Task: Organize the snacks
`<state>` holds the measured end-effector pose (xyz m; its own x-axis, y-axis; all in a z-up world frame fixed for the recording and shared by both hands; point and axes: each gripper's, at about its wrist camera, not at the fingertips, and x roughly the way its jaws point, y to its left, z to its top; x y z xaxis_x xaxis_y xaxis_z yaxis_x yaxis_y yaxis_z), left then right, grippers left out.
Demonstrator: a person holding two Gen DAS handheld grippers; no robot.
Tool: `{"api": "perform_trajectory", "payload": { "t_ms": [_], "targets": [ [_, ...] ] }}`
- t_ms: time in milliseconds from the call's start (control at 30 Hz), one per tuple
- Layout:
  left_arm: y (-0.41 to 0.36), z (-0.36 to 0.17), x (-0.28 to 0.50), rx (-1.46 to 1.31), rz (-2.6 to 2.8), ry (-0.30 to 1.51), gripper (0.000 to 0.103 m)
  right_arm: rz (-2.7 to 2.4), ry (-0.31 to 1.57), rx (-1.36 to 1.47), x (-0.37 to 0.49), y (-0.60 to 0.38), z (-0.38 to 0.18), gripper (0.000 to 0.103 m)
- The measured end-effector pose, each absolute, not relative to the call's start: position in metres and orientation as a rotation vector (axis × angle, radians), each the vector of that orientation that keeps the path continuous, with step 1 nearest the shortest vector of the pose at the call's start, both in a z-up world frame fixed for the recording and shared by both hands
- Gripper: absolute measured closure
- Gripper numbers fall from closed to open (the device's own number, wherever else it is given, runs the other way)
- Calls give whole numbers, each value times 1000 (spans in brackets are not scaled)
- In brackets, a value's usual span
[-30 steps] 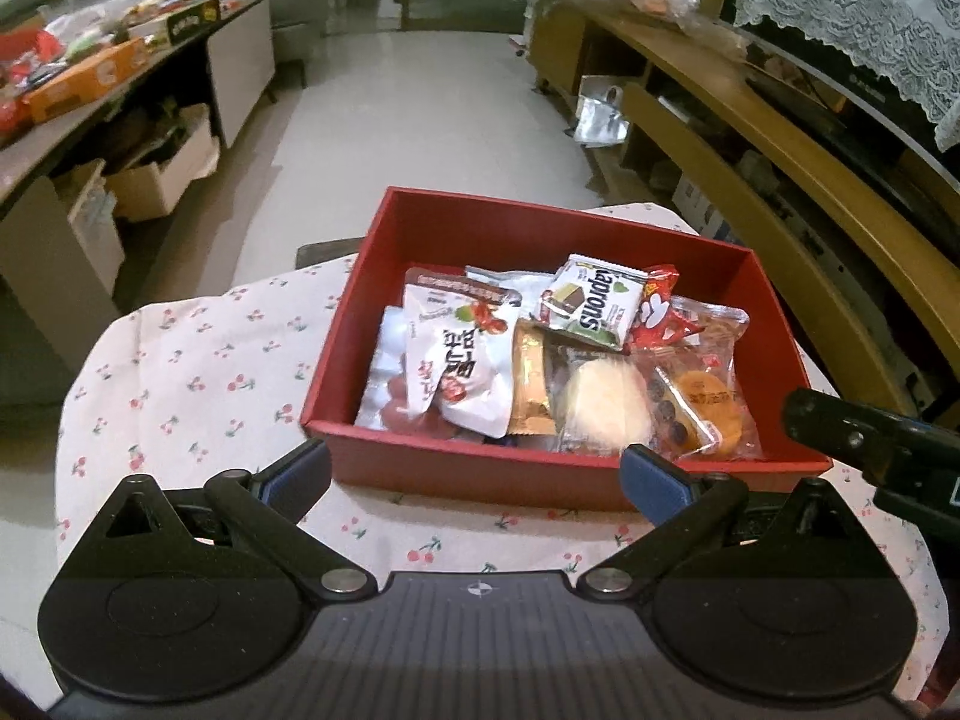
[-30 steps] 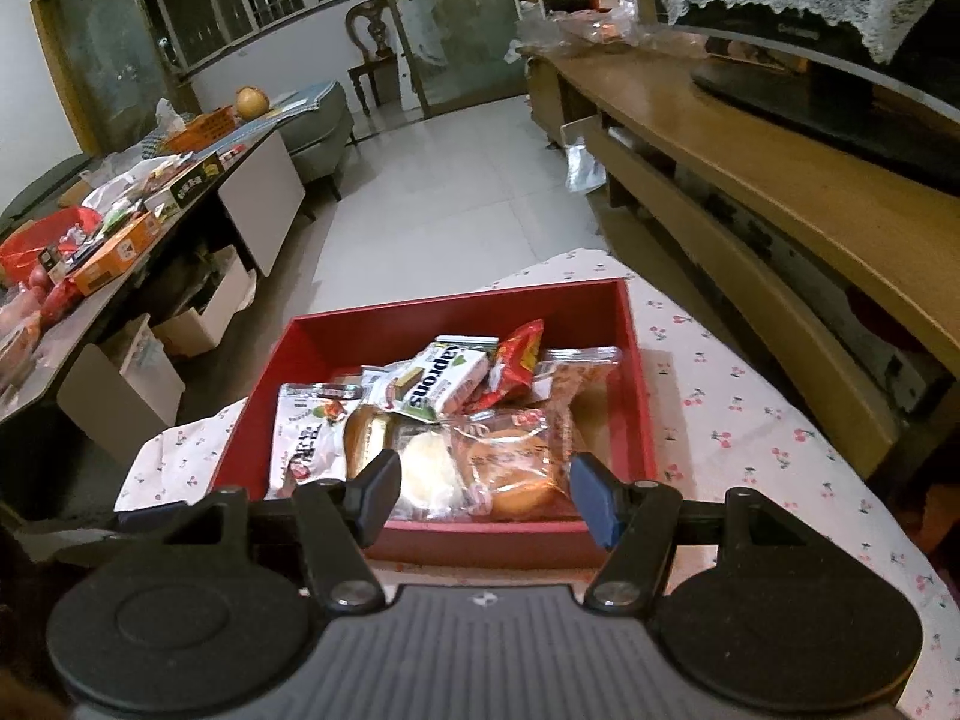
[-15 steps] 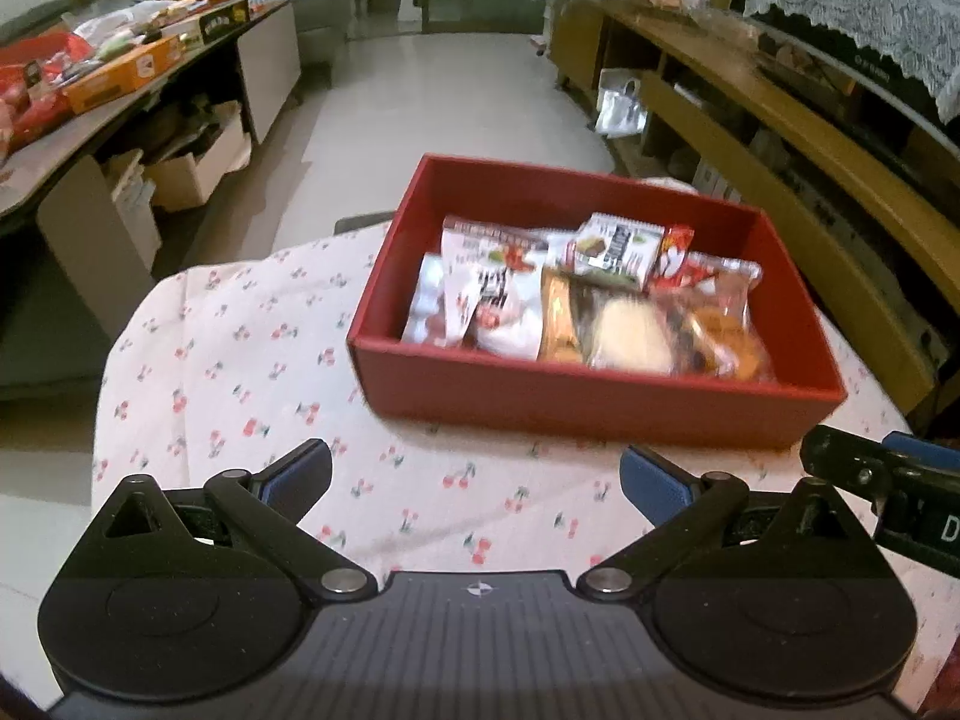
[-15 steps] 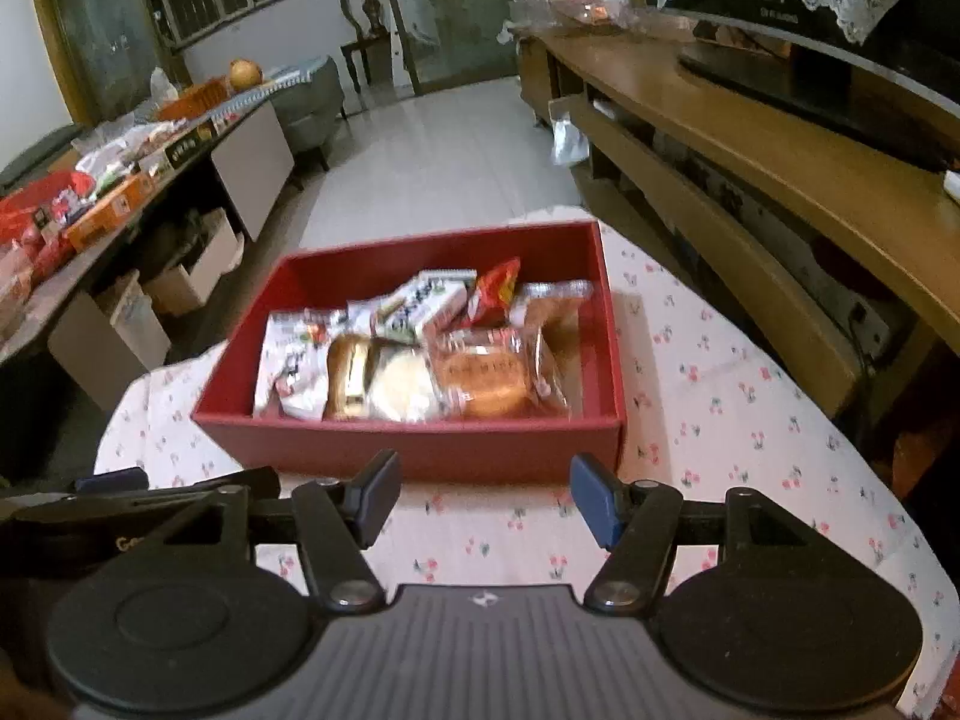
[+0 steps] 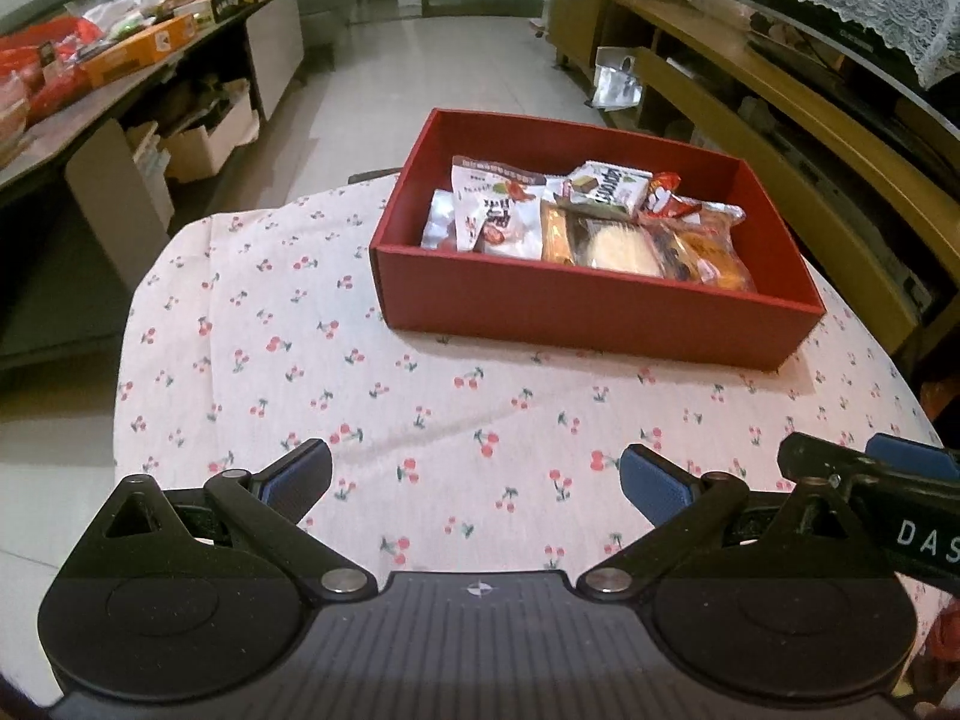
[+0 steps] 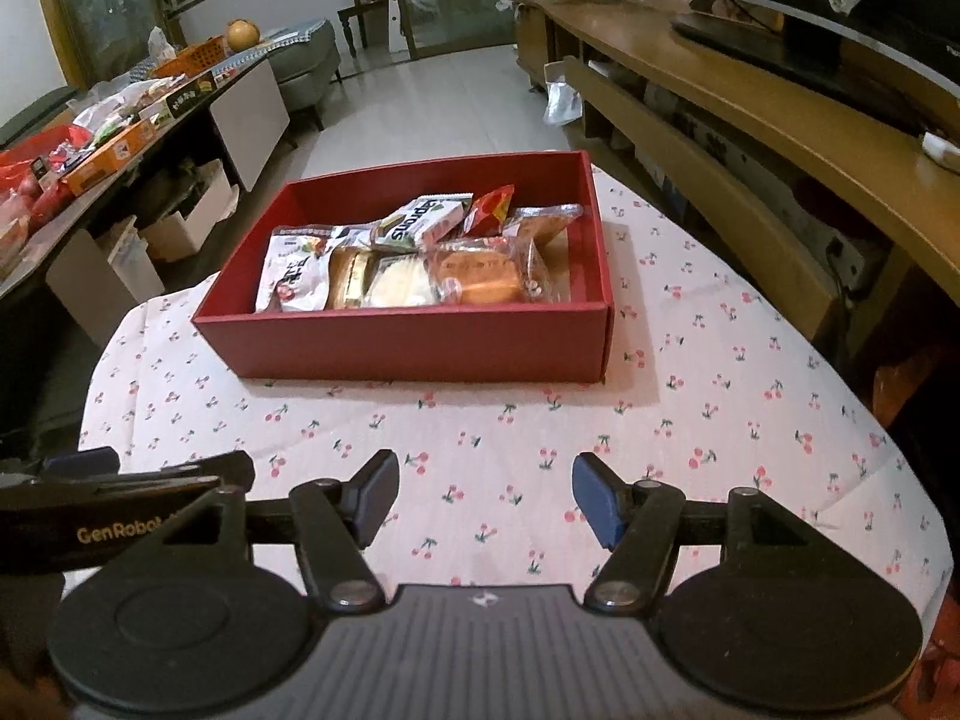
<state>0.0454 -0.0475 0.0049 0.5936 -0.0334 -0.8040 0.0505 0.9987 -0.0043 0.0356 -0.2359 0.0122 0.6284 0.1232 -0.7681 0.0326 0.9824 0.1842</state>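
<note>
A red box (image 5: 576, 312) stands at the far side of a round table covered with a cherry-print cloth (image 5: 300, 372). It also shows in the right wrist view (image 6: 420, 348). Several snack packets lie inside, among them a white and red bag (image 5: 498, 210), a green wafer pack (image 6: 423, 219) and a wrapped bun (image 6: 480, 276). My left gripper (image 5: 474, 480) is open and empty above the near cloth. My right gripper (image 6: 486, 498) is open and empty, also well short of the box. Each gripper's body shows at the edge of the other's view.
A long wooden TV bench (image 6: 780, 120) runs along the right. A cluttered side table (image 5: 90, 66) with boxes and bags stands at the left, with cardboard boxes (image 5: 198, 138) under it. Tiled floor lies beyond the table.
Both grippers have drawn back from the box toward the near side of the table. The box now looks smaller and farther away. The jaws stay open.
</note>
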Motion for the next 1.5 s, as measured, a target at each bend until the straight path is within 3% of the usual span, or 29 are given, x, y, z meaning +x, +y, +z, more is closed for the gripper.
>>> {"api": "perform_trajectory", "payload": {
  "t_ms": [1500],
  "targets": [
    [-41,-1,-21,97,-91,948,0,59,895,138,-35,-221,15,26]
  ]
}}
